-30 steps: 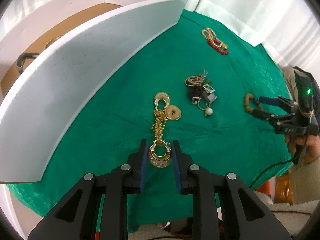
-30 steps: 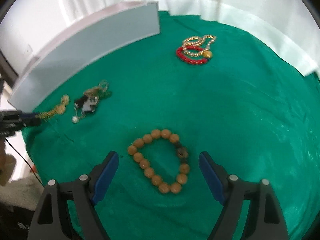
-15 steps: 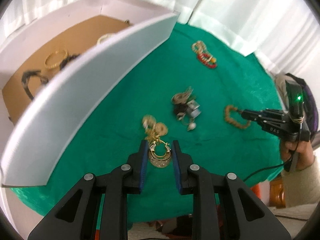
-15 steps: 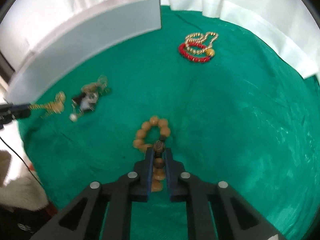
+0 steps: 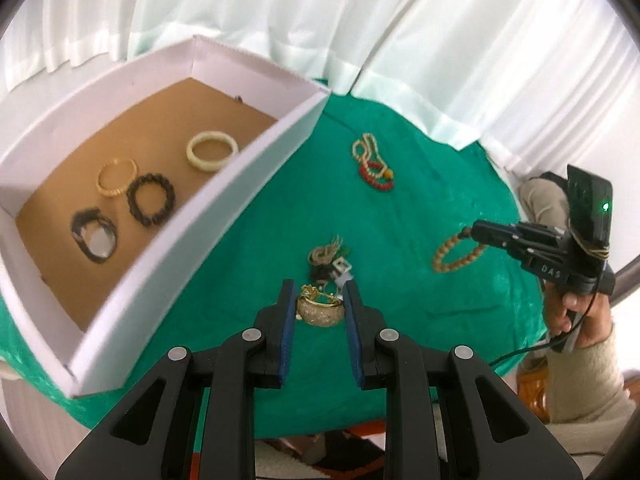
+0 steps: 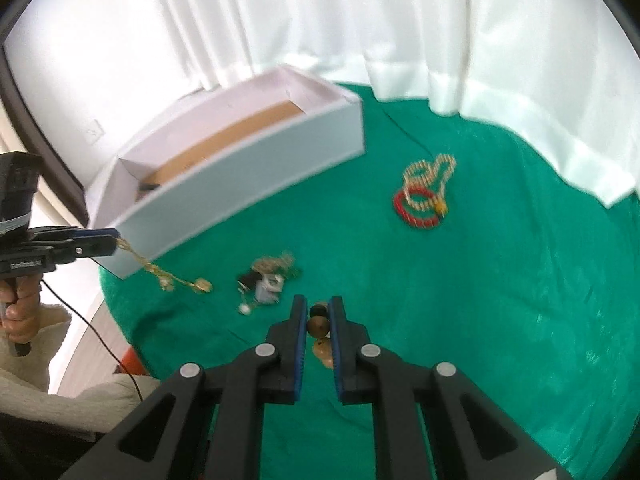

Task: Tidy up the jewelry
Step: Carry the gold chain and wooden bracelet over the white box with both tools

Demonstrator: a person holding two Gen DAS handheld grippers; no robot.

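Note:
My left gripper (image 5: 318, 294) is shut on a gold necklace pendant (image 5: 320, 310) and holds it above the green cloth; in the right wrist view its gold chain (image 6: 160, 272) hangs down from the left gripper (image 6: 114, 240). My right gripper (image 6: 319, 310) is shut on a tan bead bracelet (image 6: 319, 326), which hangs from the right gripper (image 5: 478, 232) in the left wrist view as a bead loop (image 5: 456, 254). The white box (image 5: 224, 184) with a brown floor lies to the left and holds several bracelets (image 5: 150, 198).
A small pile of mixed jewelry (image 5: 330, 262) lies mid-cloth, also seen in the right wrist view (image 6: 268, 280). A red and gold bead pile (image 5: 374, 164) lies farther back (image 6: 424, 196). White curtains hang behind the green table (image 6: 500, 280).
Both grippers have risen from the cloth. The left lifted the gold necklace so its chain hangs free. The right lifted the bead bracelet it closed on.

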